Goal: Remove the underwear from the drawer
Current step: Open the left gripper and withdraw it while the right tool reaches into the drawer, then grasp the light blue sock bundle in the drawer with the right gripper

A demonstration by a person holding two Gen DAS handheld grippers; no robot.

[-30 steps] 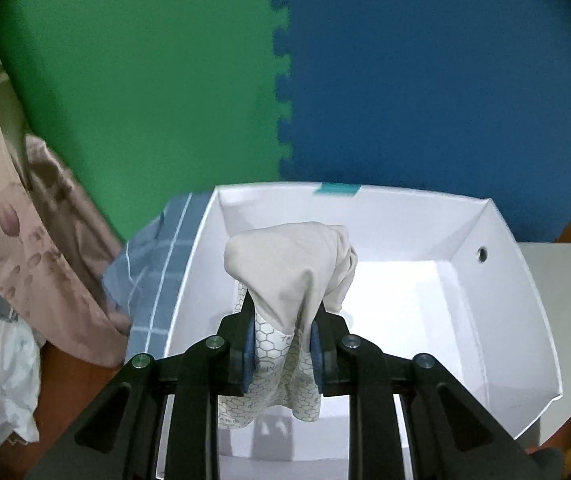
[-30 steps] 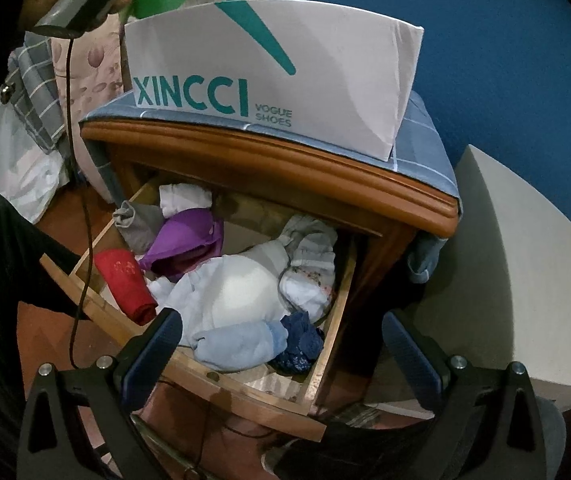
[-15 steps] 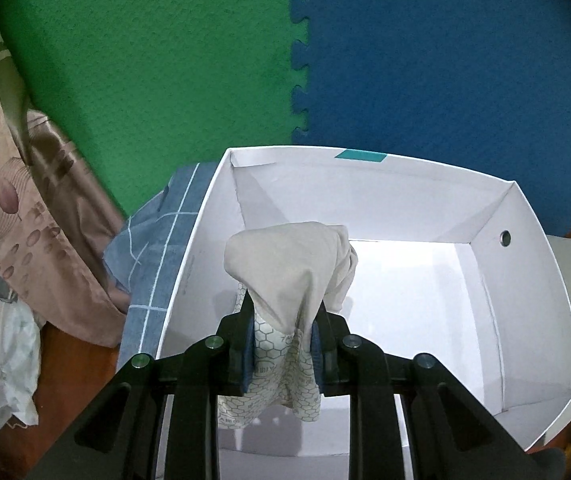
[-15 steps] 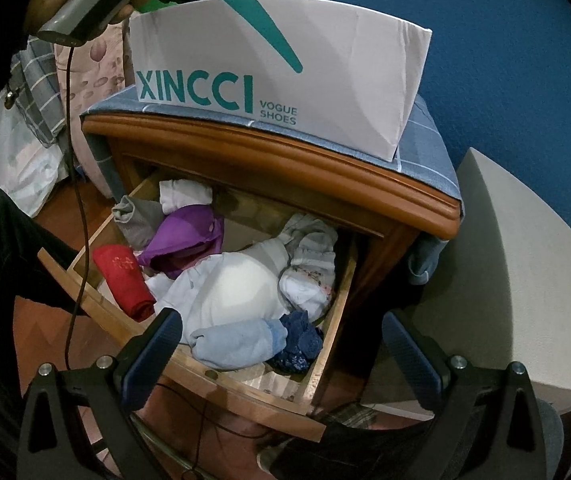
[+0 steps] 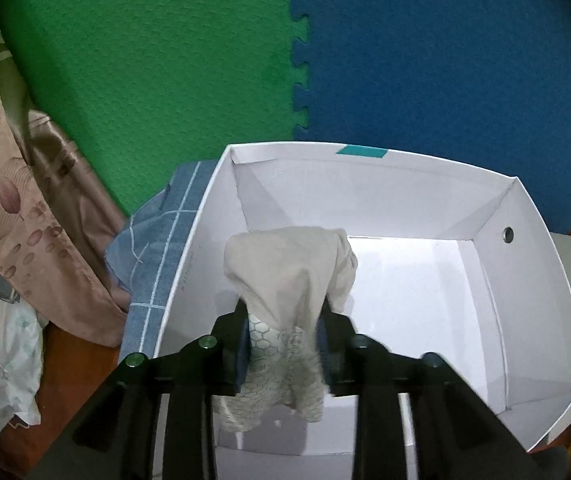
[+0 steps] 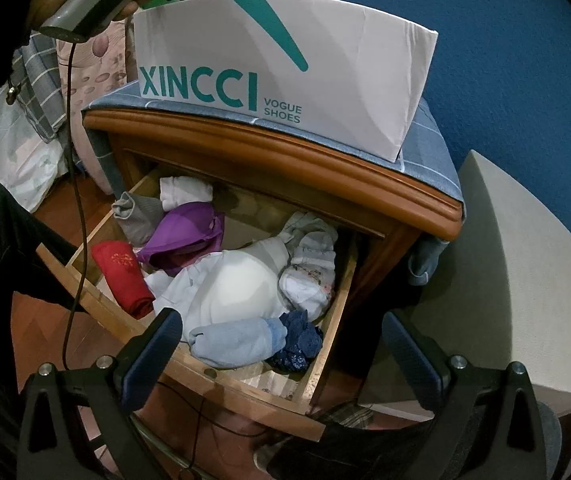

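My left gripper [image 5: 283, 320] is shut on beige underwear [image 5: 289, 264] with a honeycomb-print lining, holding it over the near left part of an open white shoe box [image 5: 525, 280]. The box shows from outside in the right wrist view [image 6: 285, 68], standing on the nightstand. My right gripper [image 6: 281, 344] is open and empty, above the front of the open wooden drawer [image 6: 221, 384]. The drawer holds several garments: a red one [image 6: 123, 280], a purple one [image 6: 185, 236], a white one [image 6: 229, 288], a light blue one [image 6: 233, 342].
The nightstand top carries a blue checked cloth [image 5: 157, 256]. Green and blue foam mats [image 5: 301, 60] cover the wall behind. Patterned bedding [image 5: 13, 220] lies to the left. A grey block [image 6: 505, 280] stands right of the nightstand. My left gripper's handle and cable [image 6: 85, 12] show at top left.
My left gripper has moved forward and down over the box with the underwear, so more of the box interior shows. The right gripper has barely moved.
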